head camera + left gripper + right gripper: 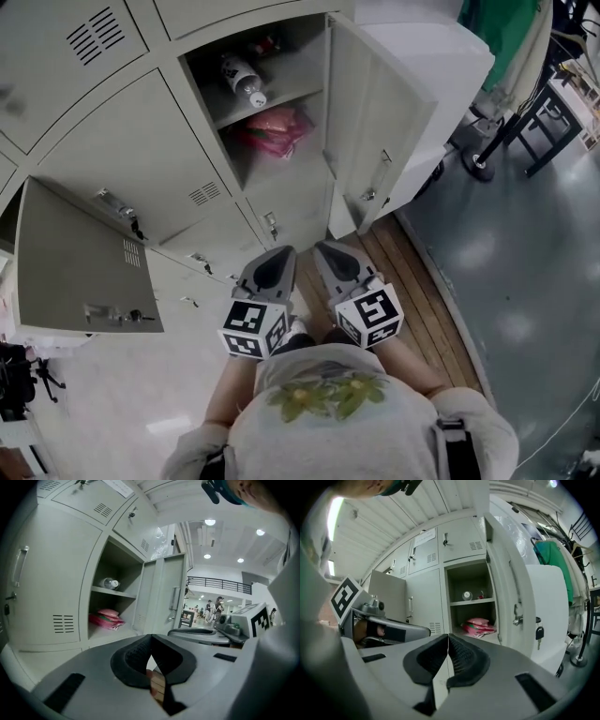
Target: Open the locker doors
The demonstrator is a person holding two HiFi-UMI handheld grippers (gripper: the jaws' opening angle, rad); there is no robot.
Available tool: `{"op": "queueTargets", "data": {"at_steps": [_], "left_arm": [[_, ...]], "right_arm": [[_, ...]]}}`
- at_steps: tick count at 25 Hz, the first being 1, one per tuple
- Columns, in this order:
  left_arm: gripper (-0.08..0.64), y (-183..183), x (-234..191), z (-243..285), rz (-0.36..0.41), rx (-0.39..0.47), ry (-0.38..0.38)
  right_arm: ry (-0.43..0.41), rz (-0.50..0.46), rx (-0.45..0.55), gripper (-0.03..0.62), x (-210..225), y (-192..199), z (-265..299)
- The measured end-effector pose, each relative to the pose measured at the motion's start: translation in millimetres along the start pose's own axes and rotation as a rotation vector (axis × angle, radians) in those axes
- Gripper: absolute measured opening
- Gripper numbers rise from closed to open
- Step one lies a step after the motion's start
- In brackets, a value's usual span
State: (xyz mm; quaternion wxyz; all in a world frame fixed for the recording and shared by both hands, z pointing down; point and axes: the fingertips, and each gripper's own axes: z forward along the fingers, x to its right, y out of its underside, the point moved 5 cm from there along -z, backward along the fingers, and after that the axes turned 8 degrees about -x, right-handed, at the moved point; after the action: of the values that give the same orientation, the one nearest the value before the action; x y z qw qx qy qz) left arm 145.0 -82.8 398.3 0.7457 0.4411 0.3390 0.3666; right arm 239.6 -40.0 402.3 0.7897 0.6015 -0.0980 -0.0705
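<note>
A bank of grey lockers fills the head view. One locker (pixel 272 112) stands open, its door (pixel 375 141) swung to the right; a bottle (pixel 246 80) lies on its shelf and a pink bag (pixel 277 127) lies below. A second door (pixel 80 262) hangs open at the left, and the door between them (pixel 131 150) is closed. My left gripper (pixel 281 249) and right gripper (pixel 324 246) are side by side in front of the low lockers, touching nothing. Both are shut with nothing in them: left gripper (pixel 151 637), right gripper (pixel 448 636). A key (pixel 539 633) hangs from the open door (pixel 513 597).
Small closed lockers with handles (pixel 272 225) are just ahead of the jaws. A wooden floor strip (pixel 422 300) runs along the right of the lockers. A green garment (pixel 497 37) and a black stand (pixel 525 122) are at the far right. A tripod (pixel 23 380) stands at lower left.
</note>
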Motion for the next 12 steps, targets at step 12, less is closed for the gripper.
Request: {"op": "queueTargets", "data": {"at_steps": [12], "left_arm": [[0.029, 33.0, -60.6, -18.7, -0.072, -0.019, -0.093]], "right_arm": [[-0.069, -0.022, -0.095, 0.032, -30.7, 38.3, 69.8]]}}
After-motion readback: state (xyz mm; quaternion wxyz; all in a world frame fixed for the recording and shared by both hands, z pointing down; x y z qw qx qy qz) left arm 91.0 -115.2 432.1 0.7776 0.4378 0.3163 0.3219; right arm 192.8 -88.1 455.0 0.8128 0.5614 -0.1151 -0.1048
